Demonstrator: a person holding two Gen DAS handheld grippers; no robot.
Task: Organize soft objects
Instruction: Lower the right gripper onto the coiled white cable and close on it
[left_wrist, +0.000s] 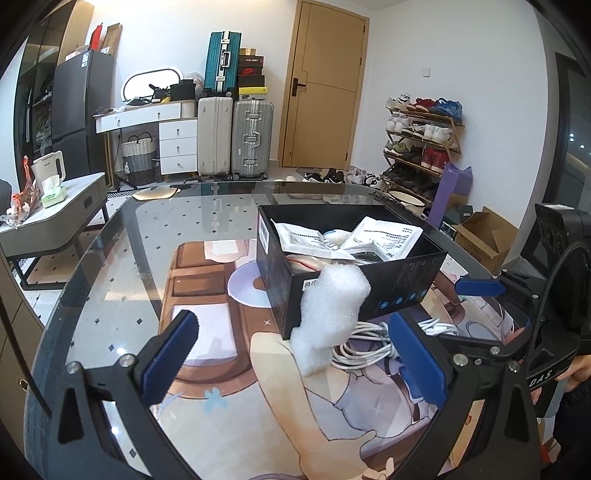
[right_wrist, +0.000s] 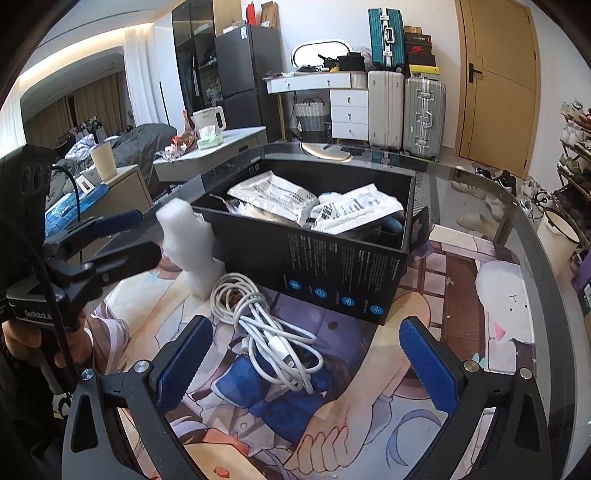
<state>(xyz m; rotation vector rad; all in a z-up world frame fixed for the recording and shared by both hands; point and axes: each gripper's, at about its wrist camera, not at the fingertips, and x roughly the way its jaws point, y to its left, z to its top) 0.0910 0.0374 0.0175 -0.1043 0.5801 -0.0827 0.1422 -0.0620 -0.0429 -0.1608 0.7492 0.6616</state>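
While the left gripper hangs low over the glass table with its blue pads spread wide and empty, a white foam piece stands between them, leaning on the near corner of the black box; a coiled white cable lies just beside it. From the right wrist, the right gripper is likewise splayed and holds nothing, poised above the cable. The foam stands at the box corner, the left gripper reaching in level from the left, a hand gripping its handle.
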